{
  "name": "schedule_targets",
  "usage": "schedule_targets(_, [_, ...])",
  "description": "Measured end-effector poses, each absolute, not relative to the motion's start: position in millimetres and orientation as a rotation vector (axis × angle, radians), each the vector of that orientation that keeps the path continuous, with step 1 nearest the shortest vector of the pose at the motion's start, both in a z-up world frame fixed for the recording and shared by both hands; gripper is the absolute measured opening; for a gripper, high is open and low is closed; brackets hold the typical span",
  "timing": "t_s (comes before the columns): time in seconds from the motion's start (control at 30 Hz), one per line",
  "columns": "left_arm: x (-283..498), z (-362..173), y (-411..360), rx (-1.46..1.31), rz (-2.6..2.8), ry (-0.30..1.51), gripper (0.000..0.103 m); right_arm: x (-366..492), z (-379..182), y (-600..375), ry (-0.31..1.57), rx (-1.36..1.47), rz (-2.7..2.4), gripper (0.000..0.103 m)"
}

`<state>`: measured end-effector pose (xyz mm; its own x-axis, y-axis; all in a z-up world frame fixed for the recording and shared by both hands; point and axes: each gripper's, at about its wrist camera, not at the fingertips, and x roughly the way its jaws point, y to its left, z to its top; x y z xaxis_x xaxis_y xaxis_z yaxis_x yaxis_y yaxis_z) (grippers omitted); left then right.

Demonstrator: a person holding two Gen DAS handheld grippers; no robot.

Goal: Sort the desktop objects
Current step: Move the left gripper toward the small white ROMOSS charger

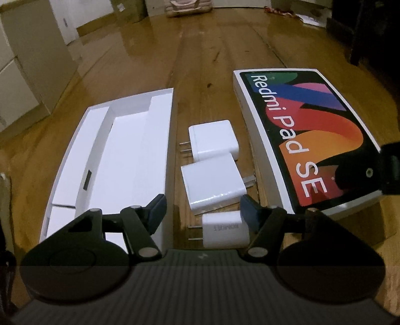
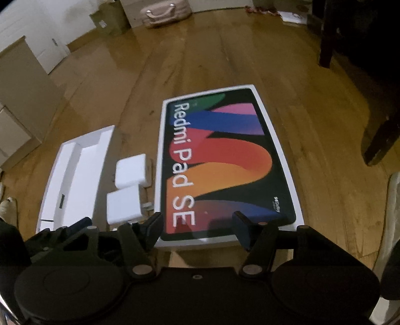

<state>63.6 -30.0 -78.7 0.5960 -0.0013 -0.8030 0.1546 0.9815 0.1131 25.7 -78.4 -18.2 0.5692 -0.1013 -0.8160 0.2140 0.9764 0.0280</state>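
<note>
Three white chargers lie in a row on the wooden floor: a far one (image 1: 212, 140), a middle one (image 1: 212, 183) and a small near one (image 1: 225, 230). My left gripper (image 1: 202, 215) is open, its jaws on either side of the small charger and not touching it. An open white box tray (image 1: 117, 160) lies left of the chargers. A Redmi Pad SE box lid (image 1: 307, 135) lies to their right. My right gripper (image 2: 197, 227) is open and empty, hovering over the near end of the lid (image 2: 225, 160). Two chargers (image 2: 131, 171) (image 2: 123, 205) and the tray (image 2: 75, 172) show at left.
A pink bag (image 2: 165, 12) and a cardboard box (image 2: 110, 20) stand by the far wall. Dark furniture legs (image 2: 380, 140) stand at right. White cabinets (image 1: 22, 75) stand at left. The right gripper shows over the lid's right edge in the left wrist view (image 1: 370, 175).
</note>
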Motion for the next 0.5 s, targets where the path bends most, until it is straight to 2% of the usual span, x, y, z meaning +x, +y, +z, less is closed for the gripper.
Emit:
schedule_targets(0.27, [64,-86,-29,0.163,-0.111,0.933,0.068,27,-19,-86,0.964,0.142,-0.178,0.066])
schedule_targets(0.43, [66,-80,-9,-0.007,-0.107,0.97,0.068,27,-21,-83,0.976,0.126,-0.182,0.066])
schedule_targets(0.5, [64,-77,-8,0.006,-0.117,0.964,0.066,26,-18,-86,0.97,0.126,-0.195,0.067])
